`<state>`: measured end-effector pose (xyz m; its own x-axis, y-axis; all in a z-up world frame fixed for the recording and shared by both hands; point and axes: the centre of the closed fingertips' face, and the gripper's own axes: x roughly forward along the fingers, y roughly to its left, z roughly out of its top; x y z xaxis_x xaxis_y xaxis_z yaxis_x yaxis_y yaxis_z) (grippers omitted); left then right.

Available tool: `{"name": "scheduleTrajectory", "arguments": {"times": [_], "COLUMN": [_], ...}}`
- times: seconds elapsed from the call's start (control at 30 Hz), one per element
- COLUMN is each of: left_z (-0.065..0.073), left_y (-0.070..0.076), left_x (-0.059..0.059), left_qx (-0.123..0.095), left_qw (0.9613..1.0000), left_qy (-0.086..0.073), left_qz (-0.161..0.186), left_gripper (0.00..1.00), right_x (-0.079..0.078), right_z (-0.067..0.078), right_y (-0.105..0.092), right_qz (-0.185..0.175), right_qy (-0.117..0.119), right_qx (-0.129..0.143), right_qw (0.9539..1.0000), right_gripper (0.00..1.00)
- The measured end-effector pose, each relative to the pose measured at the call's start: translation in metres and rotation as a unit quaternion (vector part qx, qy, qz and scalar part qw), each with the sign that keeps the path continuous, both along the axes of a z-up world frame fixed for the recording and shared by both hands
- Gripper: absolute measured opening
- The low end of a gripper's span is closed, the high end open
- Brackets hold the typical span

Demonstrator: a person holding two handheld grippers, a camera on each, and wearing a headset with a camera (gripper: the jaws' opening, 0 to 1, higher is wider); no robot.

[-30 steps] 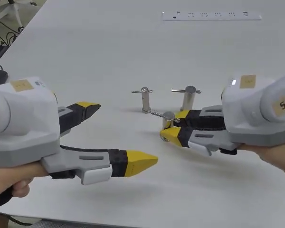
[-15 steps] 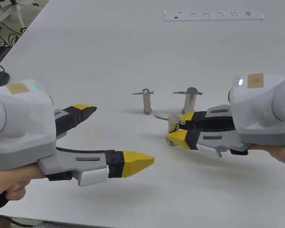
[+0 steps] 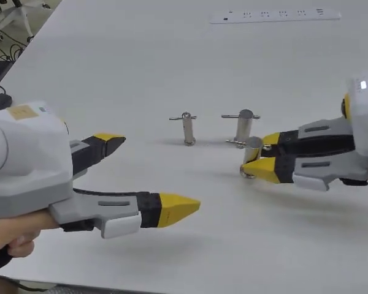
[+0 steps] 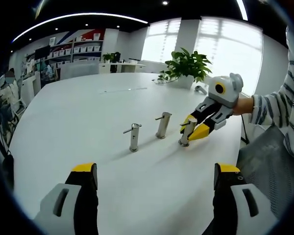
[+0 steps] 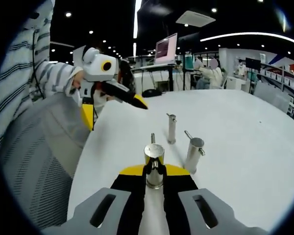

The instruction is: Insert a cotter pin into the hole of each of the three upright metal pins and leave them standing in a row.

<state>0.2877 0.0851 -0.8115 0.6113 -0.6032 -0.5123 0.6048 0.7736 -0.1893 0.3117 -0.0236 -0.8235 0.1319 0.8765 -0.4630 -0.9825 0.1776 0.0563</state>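
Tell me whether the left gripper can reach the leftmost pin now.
Probably yes: the left gripper is open, bare table lies between it and the leftmost pin, and the right gripper grips the third pin.

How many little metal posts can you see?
3. The left post stands alone, the middle post stands beside it, and the right gripper pinches the third post. None look hidden.

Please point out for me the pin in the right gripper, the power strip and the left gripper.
Held pin [image 5: 154, 159]: right gripper view, on its upper body, under the cap.
Power strip [image 3: 275, 15]: head view, on its middle.
Left gripper [image 3: 158, 171]: head view, midway between its fingertips.
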Motion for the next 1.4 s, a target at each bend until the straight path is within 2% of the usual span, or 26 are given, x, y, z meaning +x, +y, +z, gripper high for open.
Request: {"name": "scheduleTrajectory", "arguments": {"times": [0.13, 0.23, 0.37, 0.47, 0.63, 0.8, 1.03, 1.1, 1.3, 1.4], "left_z": [0.001, 0.001, 0.001, 0.004, 0.003, 0.003, 0.005, 0.002, 0.003, 0.003], "left_y": [-0.002, -0.005, -0.009, -0.011, -0.017, -0.016, -0.007, -0.003, 0.002, 0.002], "left_x": [0.0, -0.002, -0.005, -0.006, -0.01, -0.011, -0.01, -0.012, -0.012, -0.013], "left_qx": [0.006, 0.01, 0.014, 0.01, 0.008, 0.008, 0.018, 0.027, 0.031, 0.033], "left_qw": [1.0, 0.9999, 0.9997, 0.9998, 0.9996, 0.9996, 0.9996, 0.9992, 0.999, 0.9989], "left_qy": [0.0, 0.004, 0.008, 0.009, 0.016, 0.021, 0.022, 0.029, 0.031, 0.032], "left_qz": [-0.002, -0.009, -0.016, -0.015, -0.021, -0.016, -0.002, 0.002, 0.012, 0.013], "left_gripper": [0.99, 0.99, 0.99, 0.99, 0.99, 0.99, 0.99, 0.99, 0.99, 0.99], "right_x": [0.007, 0.015, 0.023, 0.028, 0.036, 0.043, 0.052, 0.055, 0.061, 0.063], "right_z": [0.002, 0.001, 0.001, 0.0, -0.008, -0.011, -0.013, -0.014, -0.02, -0.021], "right_y": [-0.017, -0.029, -0.045, -0.054, -0.068, -0.076, -0.083, -0.084, -0.086, -0.085], "right_qz": [0.011, 0.014, 0.018, 0.022, 0.026, 0.025, 0.034, 0.036, 0.052, 0.054], "right_qy": [-0.02, -0.027, -0.027, -0.021, -0.017, -0.011, -0.012, -0.015, -0.017, -0.011], "right_qx": [-0.006, -0.011, -0.012, -0.012, -0.022, -0.018, -0.019, -0.017, -0.023, -0.017], "right_qw": [0.9997, 0.9995, 0.9994, 0.9995, 0.9993, 0.9995, 0.9992, 0.9991, 0.9982, 0.9983], "right_gripper": [0.12, 0.12, 0.12, 0.12, 0.12, 0.12, 0.13, 0.13, 0.13, 0.13]}}
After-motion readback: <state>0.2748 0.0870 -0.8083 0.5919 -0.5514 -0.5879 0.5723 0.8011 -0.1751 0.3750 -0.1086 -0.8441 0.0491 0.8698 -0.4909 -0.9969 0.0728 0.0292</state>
